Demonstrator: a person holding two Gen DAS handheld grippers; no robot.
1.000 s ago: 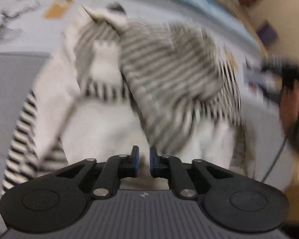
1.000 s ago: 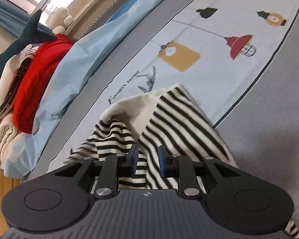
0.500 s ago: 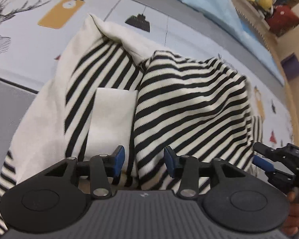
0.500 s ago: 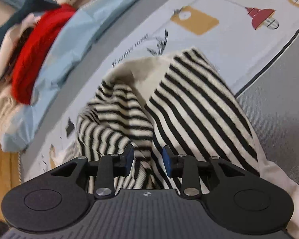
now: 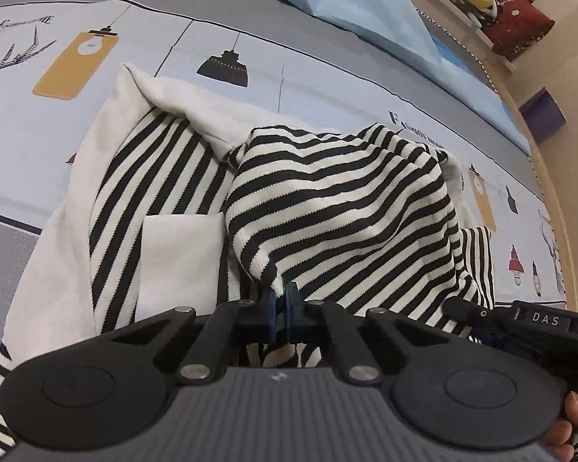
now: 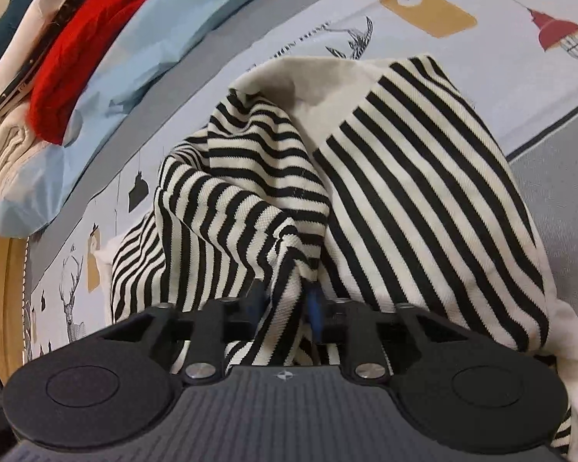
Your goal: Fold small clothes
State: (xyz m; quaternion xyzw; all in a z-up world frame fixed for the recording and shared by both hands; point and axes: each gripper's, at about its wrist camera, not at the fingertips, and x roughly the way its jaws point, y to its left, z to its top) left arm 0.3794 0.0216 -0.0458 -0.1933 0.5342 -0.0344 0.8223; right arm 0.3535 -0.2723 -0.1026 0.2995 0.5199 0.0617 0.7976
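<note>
Your left gripper (image 5: 280, 300) has just closed, pinching a hem of the striped garment (image 5: 339, 208); your right gripper (image 6: 285, 304) has just tightened on a bunched fold. The garment lies crumpled on the printed bedsheet (image 5: 27, 142), near its grey edge.

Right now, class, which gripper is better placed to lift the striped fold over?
Left, marginally: the left gripper pinches the striped garment at its hem corner; the right gripper clamps bunched cloth.
</note>
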